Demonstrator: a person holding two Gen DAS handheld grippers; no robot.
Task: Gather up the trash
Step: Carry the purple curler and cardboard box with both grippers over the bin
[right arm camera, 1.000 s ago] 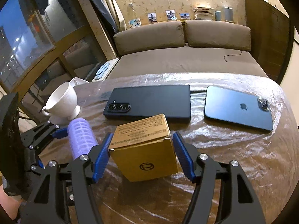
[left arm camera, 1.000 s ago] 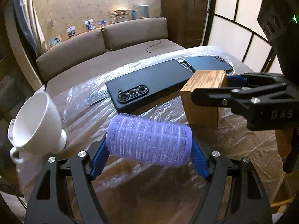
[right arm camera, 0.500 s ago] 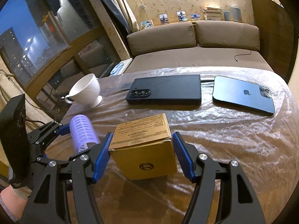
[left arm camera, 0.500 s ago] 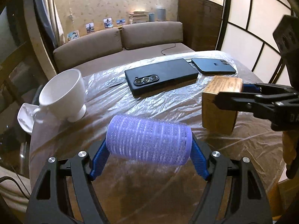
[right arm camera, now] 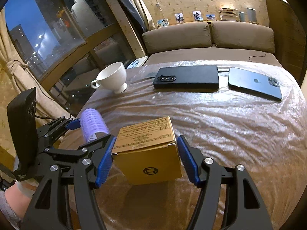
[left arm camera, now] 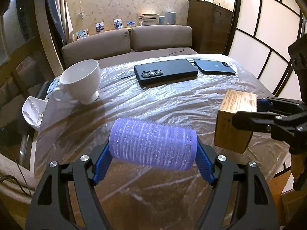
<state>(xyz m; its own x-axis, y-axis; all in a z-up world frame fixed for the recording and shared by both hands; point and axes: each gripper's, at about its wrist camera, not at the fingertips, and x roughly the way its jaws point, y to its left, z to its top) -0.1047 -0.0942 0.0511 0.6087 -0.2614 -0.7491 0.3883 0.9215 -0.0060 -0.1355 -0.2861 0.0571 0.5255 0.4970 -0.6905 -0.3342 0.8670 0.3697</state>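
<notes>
Purple ribbed hair-roller cylinder (left arm camera: 153,145) clamped in our left tool (left arm camera: 153,164), tan cardboard box (right arm camera: 147,153) clamped in right tool (right arm camera: 146,161); both pulled back off plastic-covered table (left arm camera: 172,103), trash collected.

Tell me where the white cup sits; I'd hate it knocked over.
The white cup stands on the plastic-covered table's far left corner in both views, left of the black phone, clear of both grippers.
</notes>
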